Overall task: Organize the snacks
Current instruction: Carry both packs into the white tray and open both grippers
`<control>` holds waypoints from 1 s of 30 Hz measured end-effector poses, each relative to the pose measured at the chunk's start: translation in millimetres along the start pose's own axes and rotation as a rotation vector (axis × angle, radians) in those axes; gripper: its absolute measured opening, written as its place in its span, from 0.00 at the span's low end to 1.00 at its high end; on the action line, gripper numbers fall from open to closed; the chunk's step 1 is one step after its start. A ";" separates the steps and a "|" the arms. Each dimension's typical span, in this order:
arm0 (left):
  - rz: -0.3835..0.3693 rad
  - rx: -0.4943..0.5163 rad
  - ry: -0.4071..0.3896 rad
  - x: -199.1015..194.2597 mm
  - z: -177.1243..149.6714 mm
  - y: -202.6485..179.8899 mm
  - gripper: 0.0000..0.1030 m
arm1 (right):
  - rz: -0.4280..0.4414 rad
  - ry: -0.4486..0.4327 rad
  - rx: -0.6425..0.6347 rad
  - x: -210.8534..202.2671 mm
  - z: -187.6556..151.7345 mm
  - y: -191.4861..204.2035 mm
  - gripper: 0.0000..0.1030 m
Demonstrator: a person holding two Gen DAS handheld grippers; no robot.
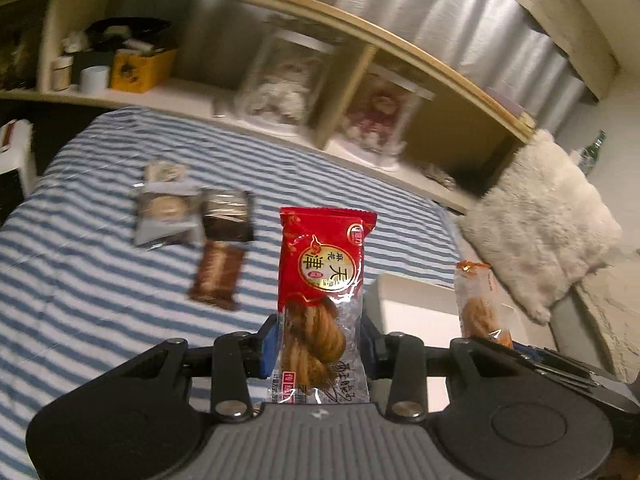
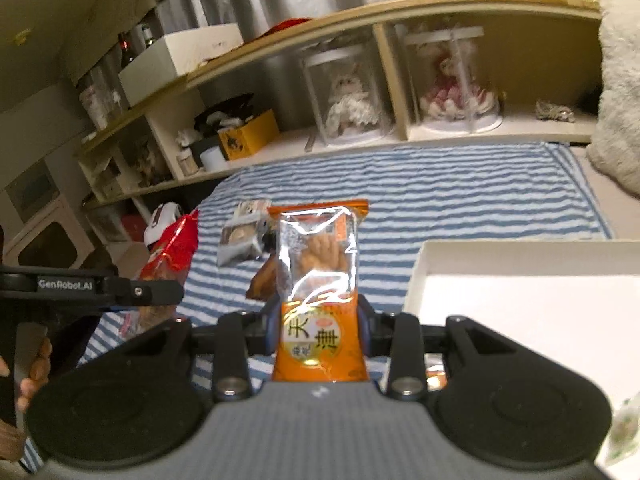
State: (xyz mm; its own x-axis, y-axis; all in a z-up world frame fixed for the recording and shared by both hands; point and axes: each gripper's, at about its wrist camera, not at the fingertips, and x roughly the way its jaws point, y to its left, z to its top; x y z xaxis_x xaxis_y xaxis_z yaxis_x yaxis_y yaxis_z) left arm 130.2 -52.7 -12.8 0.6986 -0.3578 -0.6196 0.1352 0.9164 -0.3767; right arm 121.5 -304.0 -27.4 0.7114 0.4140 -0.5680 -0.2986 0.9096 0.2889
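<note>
A red snack packet (image 1: pixel 322 264) with a twisted pastry inside stands upright between the blue pads of my left gripper (image 1: pixel 319 344), which is shut on its lower half. My right gripper (image 2: pixel 318 328) is shut on an orange snack packet (image 2: pixel 318 276), also upright. Each view shows the other packet at its side: the orange packet (image 1: pixel 478 304) and the red packet (image 2: pixel 172 248). Both are held above the striped blanket (image 1: pixel 100 280). A white box (image 2: pixel 520 300) sits low on the right. On the blanket lie a grey packet (image 1: pixel 166 216), a dark packet (image 1: pixel 227 216) and a brown bar (image 1: pixel 218 276).
A wooden shelf (image 2: pixel 400 12) runs behind the bed, holding two clear jars with dolls (image 2: pixel 352 100) and a yellow box (image 2: pixel 248 136). A fluffy white cushion (image 1: pixel 540 216) leans at the right. A person's hand (image 2: pixel 32 372) grips the left tool.
</note>
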 end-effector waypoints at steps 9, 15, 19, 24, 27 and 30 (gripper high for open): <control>-0.080 0.060 0.067 56.0 -3.3 -73.4 0.41 | -0.116 -0.009 0.050 -28.2 -0.1 -70.7 0.41; -0.125 0.083 0.126 99.6 -12.6 -118.0 0.41 | -0.171 -0.001 0.094 -33.3 -6.8 -109.3 0.41; -0.141 0.087 0.172 129.5 -20.1 -139.6 0.41 | -0.190 0.004 0.134 -30.0 -9.8 -133.2 0.41; -0.150 0.059 0.230 168.2 -30.5 -152.3 0.41 | -0.213 0.020 0.177 -27.7 -19.0 -161.0 0.41; -0.146 0.038 0.263 188.7 -36.5 -152.0 0.41 | -0.214 0.039 0.197 -15.9 -21.6 -173.2 0.41; -0.142 0.025 0.284 206.8 -41.9 -148.5 0.41 | -0.215 0.059 0.208 -7.6 -25.7 -183.7 0.41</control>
State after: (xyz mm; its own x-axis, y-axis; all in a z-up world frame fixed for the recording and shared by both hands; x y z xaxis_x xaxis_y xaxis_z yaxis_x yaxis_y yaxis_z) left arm 225.1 -270.3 -113.8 0.4477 -0.5149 -0.7311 0.2373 0.8567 -0.4580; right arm 154.6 -473.3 -96.0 0.7040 0.2200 -0.6753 -0.0041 0.9520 0.3059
